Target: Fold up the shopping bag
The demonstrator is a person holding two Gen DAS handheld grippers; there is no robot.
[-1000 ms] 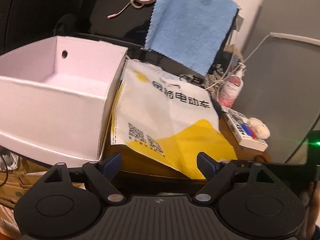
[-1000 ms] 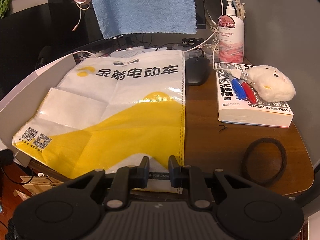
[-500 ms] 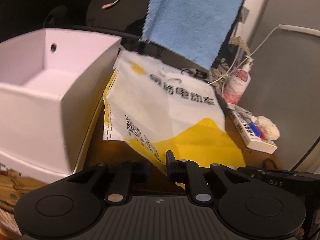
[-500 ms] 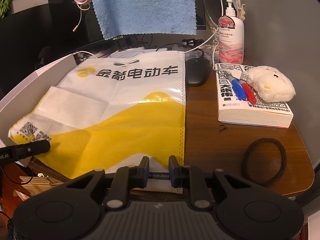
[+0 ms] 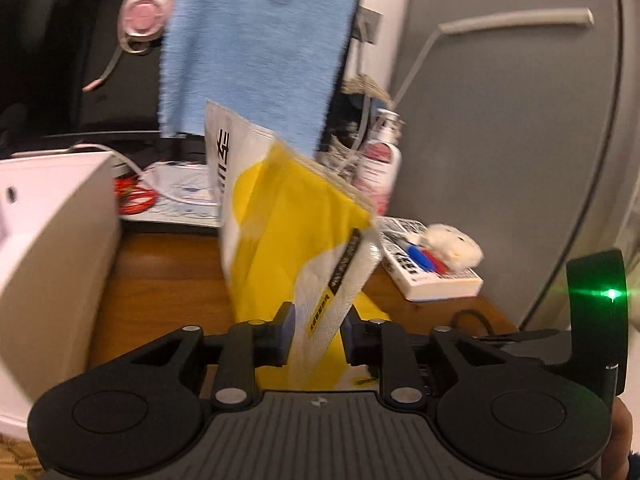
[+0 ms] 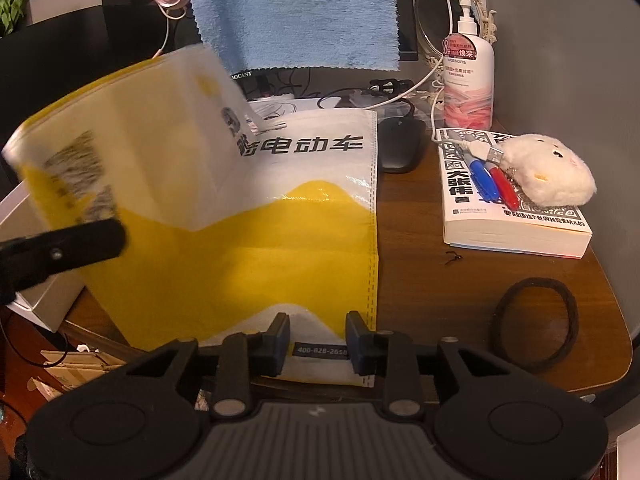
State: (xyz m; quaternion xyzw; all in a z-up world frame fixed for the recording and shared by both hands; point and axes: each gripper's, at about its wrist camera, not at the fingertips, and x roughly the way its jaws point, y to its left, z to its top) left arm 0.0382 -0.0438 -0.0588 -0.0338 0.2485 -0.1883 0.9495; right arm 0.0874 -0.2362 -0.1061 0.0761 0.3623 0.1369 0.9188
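The white and yellow shopping bag [image 6: 320, 224] lies on the brown desk [image 6: 440, 280]. Its left part [image 6: 132, 136] is lifted and swung over toward the right. My left gripper [image 5: 317, 332] is shut on the bag's [image 5: 288, 232] lifted corner, which stands up between the pads. One of its black fingers [image 6: 80, 240] shows at the left of the right wrist view. My right gripper [image 6: 318, 338] sits at the bag's near right edge, fingers close together with the printed label strip between them.
A white box [image 5: 52, 240] stands left of the bag. To the right lie a book [image 6: 512, 216] with pens and a plush toy [image 6: 548, 176], a black hair tie [image 6: 536, 336], a mouse [image 6: 400, 144] and a lotion bottle [image 6: 468, 80]. A blue towel [image 6: 296, 12] hangs behind.
My left gripper shut on the bag's left corner, then lifted it up and over to the right. The right gripper stayed at the near edge, its fingers now slightly wider apart.
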